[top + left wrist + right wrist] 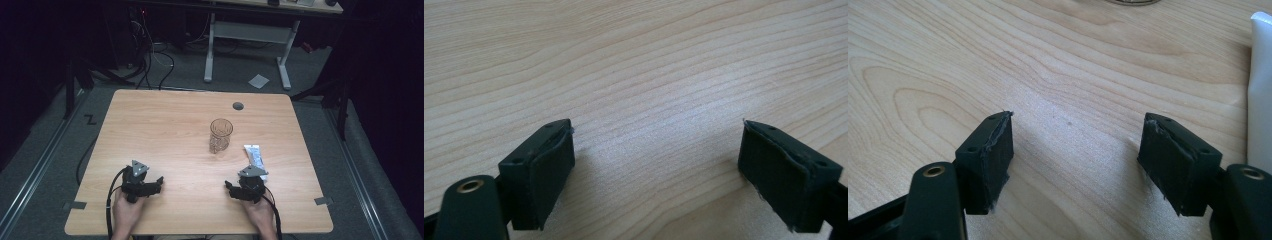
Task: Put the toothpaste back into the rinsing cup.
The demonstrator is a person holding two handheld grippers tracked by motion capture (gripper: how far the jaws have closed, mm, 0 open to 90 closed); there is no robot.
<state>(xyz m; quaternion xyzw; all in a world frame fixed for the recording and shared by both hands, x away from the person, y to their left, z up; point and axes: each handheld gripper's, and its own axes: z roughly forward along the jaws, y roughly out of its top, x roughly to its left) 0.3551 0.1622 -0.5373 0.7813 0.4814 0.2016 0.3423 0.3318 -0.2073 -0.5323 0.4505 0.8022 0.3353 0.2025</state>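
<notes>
A clear patterned glass stands upright near the middle of the wooden table. A white tube lies flat to its right. My left gripper rests low at the front left, a hand behind it, its jaws aimed inward. In the left gripper view that gripper is open over bare wood. My right gripper sits at the front right, just in front of the tube. Its own view shows it open with nothing between the pads, the tube at the right edge and the glass base at the top.
A grey cable grommet is set into the table near its far edge. Beyond the table stand a white desk frame and floor cables. A cable trails from each gripper toward the table's front edge.
</notes>
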